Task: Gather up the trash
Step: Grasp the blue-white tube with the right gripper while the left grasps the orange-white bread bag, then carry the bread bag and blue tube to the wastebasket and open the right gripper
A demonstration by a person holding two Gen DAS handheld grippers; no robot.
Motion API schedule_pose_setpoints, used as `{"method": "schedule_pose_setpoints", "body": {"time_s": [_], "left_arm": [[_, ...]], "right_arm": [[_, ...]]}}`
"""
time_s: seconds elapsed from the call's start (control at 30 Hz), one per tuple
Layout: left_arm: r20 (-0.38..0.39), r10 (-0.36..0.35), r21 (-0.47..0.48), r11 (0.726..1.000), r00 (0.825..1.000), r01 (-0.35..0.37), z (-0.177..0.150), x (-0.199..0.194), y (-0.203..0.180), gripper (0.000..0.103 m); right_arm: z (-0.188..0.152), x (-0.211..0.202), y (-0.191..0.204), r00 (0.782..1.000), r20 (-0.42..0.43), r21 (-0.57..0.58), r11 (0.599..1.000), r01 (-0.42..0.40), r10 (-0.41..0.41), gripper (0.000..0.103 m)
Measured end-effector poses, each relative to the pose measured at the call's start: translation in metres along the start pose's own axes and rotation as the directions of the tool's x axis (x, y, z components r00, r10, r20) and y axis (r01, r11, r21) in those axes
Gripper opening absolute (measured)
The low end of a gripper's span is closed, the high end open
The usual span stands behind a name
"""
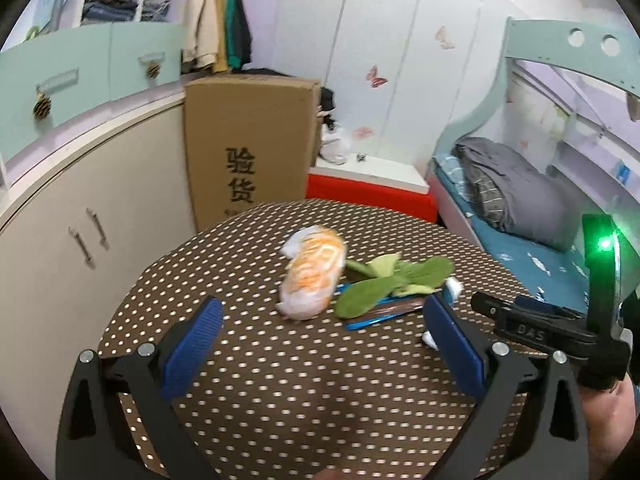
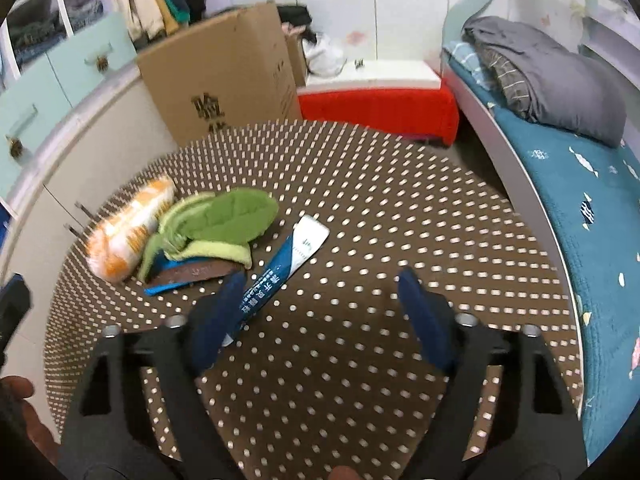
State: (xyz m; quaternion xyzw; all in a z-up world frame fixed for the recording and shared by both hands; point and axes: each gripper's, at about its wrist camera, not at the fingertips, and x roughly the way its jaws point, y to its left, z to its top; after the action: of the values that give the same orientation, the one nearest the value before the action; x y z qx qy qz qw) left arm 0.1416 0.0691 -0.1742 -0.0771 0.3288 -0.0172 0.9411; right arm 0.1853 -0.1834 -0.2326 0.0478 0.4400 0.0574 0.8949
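Trash lies ahead of both our tools on the brown dotted tablecloth (image 2: 360, 208): an orange-and-white wrapper (image 2: 128, 228) furthest left, green plush leaves (image 2: 224, 220) touching it over a brown-and-blue packet (image 2: 192, 274), then a blue-and-white sachet (image 2: 284, 260) whose near end meets our right gripper (image 2: 326, 312)'s left finger. Both our left gripper (image 1: 322, 350) and right one stand wide apart, holding nothing. Beyond the table: a cardboard box (image 1: 248, 140), a red chest (image 1: 372, 196), a bed (image 2: 592, 200).
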Motion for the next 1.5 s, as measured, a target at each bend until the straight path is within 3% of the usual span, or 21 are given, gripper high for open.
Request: {"method": "schedule_pose_setpoints", "body": {"time_s": [0.13,0.23,0.33,0.73,0.77,0.83,0.87,0.93,1.2,1.5], "left_arm": [[-0.014,0.014,-0.017,1.000,1.000,-0.015,0.000,0.009,0.012,0.098],[-0.019,0.023,-0.024,0.999,1.000,-0.024,0.001,0.014,0.017,0.098],[-0.022,0.027,-0.017,0.999,0.999,-0.028,0.005,0.020,0.019,0.098],[-0.091,0.099,0.138,0.987,0.991,-0.086,0.025,0.105,0.007,0.097],[-0.111,0.091,0.144,0.987,0.990,-0.075,0.025,0.115,0.008,0.091],[-0.181,0.036,0.130,0.991,0.983,-0.013,0.022,0.130,0.012,0.040],[-0.208,0.033,0.120,0.993,0.978,-0.008,0.021,0.135,0.014,0.039],[-0.191,-0.008,0.090,0.996,0.982,0.026,0.020,0.126,0.018,0.035],[-0.116,-0.017,0.048,0.999,0.993,0.023,0.006,0.073,0.022,0.035],[-0.059,-0.100,0.063,0.993,0.993,0.104,0.000,0.020,-0.024,0.035]], "right_arm": [[0.001,0.021,0.013,1.000,-0.021,-0.003,1.000,0.000,0.000,0.058],[0.002,0.029,0.026,0.998,-0.012,-0.071,0.996,0.057,-0.058,0.030],[-0.003,0.025,0.028,0.998,-0.014,-0.115,0.992,0.054,-0.056,0.018],[-0.029,-0.001,-0.008,1.000,-0.002,-0.079,0.997,0.014,-0.014,0.015],[-0.031,-0.002,-0.009,1.000,0.000,-0.072,0.997,0.008,-0.008,0.015],[-0.035,-0.006,-0.013,1.000,0.001,-0.057,0.998,-0.013,0.013,0.014],[-0.036,-0.007,-0.017,1.000,0.002,-0.050,0.998,-0.026,0.026,0.014],[-0.038,-0.011,-0.022,0.999,0.011,-0.036,0.998,-0.046,0.046,0.013],[-0.038,-0.037,-0.042,0.990,0.065,0.009,0.992,-0.124,0.123,0.013],[-0.018,-0.100,-0.070,0.963,0.202,0.032,0.981,-0.190,0.180,0.013]]}}
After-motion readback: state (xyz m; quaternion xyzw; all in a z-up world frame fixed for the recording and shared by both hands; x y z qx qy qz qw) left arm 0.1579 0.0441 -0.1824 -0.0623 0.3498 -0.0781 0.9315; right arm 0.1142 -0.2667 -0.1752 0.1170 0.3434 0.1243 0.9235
